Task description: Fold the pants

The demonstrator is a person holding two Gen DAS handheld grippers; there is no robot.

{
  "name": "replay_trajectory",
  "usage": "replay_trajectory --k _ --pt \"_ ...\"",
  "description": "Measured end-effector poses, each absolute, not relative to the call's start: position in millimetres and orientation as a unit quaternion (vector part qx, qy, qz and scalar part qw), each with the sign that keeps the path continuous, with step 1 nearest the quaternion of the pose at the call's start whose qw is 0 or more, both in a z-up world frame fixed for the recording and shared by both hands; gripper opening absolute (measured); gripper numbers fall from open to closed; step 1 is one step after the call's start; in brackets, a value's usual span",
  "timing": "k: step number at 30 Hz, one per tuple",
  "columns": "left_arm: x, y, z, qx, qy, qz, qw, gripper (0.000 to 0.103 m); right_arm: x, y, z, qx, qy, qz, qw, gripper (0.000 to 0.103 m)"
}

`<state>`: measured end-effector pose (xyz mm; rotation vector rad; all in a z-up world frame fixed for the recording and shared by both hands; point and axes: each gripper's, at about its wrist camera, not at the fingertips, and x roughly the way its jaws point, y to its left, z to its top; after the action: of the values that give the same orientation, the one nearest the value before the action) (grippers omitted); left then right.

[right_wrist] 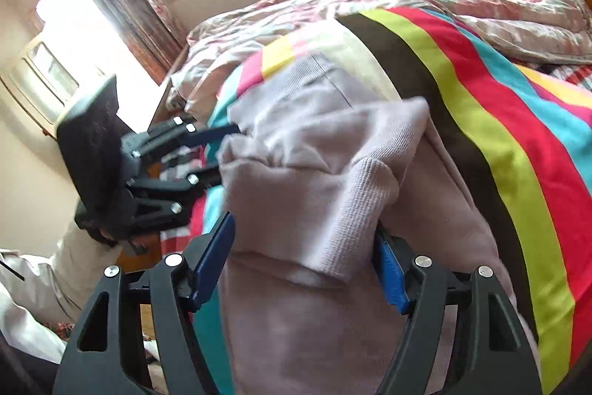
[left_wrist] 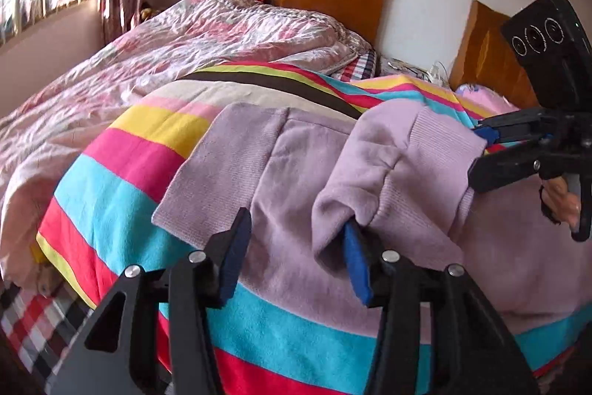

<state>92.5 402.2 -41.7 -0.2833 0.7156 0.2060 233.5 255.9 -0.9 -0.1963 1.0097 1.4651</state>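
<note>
Soft lilac knit pants (left_wrist: 296, 173) lie on the striped blanket (left_wrist: 111, 180); both grippers, left (left_wrist: 296, 247) at 6 o'clock and right (right_wrist: 303, 261), stand open around folds

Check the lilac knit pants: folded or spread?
Partly folded: lilac knit pants have one ribbed cuff doubled over the body on the striped blanket.

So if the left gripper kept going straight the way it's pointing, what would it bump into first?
Most likely the lilac pants: the left gripper already has their folded fabric between its open fingers, lying on the striped blanket.
</note>
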Motion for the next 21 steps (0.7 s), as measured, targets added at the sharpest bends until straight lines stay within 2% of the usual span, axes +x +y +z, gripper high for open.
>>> replay_trajectory --k 2,3,4,5,8,10,12,15,17,21 --pt "82 425 -43 -0.228 0.336 0.116 0.907 0.049 252 277 31 -0.025 0.408 0.653 0.638 0.074" --pt "77 429 -43 -0.248 0.328 0.125 0.903 0.049 260 282 43 -0.005 0.403 0.645 0.649 0.081" --pt "73 429 -40 -0.249 0.324 0.132 0.903 0.052 266 285 50 -0.002 0.400 0.632 0.664 0.083" --pt "69 426 -37 -0.242 0.321 0.136 0.905 0.058 267 284 54 -0.014 0.393 0.620 0.679 0.083" --pt "65 419 -33 -0.242 0.318 0.108 0.910 0.064 260 263 46 -0.082 0.370 0.589 0.714 0.083" --pt "71 418 -36 -0.249 0.325 0.091 0.908 0.065 259 241 27 -0.131 0.377 0.552 0.732 0.073" --pt "77 419 -41 -0.264 0.329 0.079 0.903 0.065 246 213 10 -0.155 0.381 0.539 0.735 0.067" --pt "83 426 -49 -0.300 0.331 0.070 0.892 0.065 202 170 -4 -0.176 0.369 0.545 0.732 0.056" --pt "85 427 -52 -0.315 0.333 0.066 0.886 0.065 168 146 -12 -0.191 0.363 0.553 0.725 0.053" --pt "86 422 -58 -0.309 0.344 0.070 0.884 0.065 109 122 -25 -0.240 0.350 0.565 0.708 0.039"
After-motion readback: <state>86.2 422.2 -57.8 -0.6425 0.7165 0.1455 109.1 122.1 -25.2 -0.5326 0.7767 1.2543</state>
